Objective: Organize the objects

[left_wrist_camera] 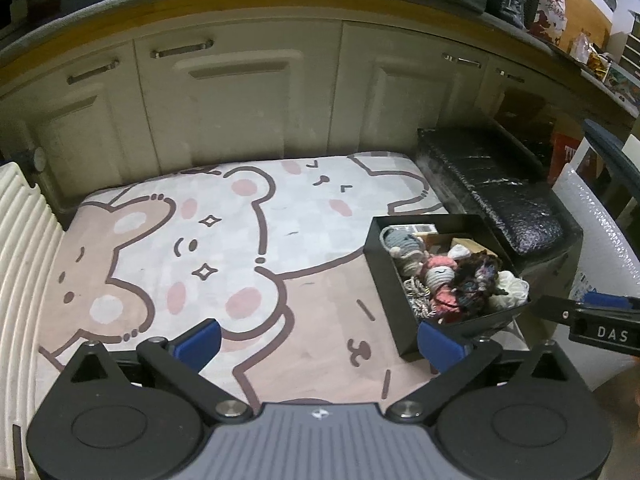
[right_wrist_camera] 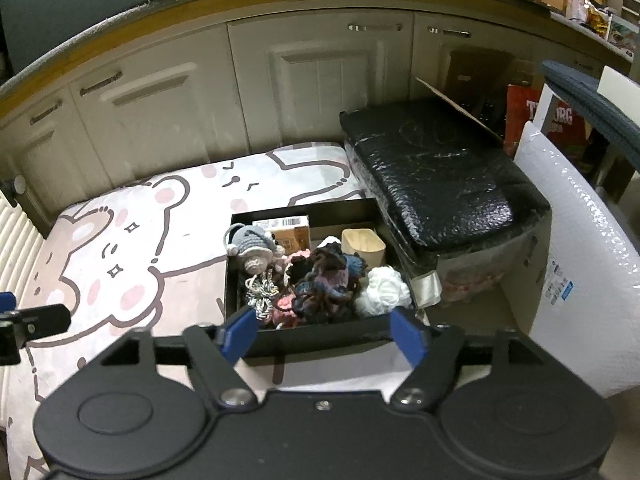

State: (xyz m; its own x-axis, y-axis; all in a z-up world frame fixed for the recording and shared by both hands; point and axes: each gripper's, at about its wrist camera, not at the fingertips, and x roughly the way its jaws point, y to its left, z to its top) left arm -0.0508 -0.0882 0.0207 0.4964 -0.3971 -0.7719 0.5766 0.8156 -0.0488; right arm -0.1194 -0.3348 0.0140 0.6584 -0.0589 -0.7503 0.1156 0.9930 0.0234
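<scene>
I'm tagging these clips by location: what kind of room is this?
Probably a home kitchen floor: cream cabinet doors under a worktop edge, a cartoon bear rug on the floor, and a white radiator beside it.

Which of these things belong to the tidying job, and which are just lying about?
Job:
- open black rectangular box
- grey crocheted doll
- white yarn ball
- small cardboard carton

Lying about:
- cartoon bear mat
- black wrapped bundle
- white bubble-wrap parcel
</scene>
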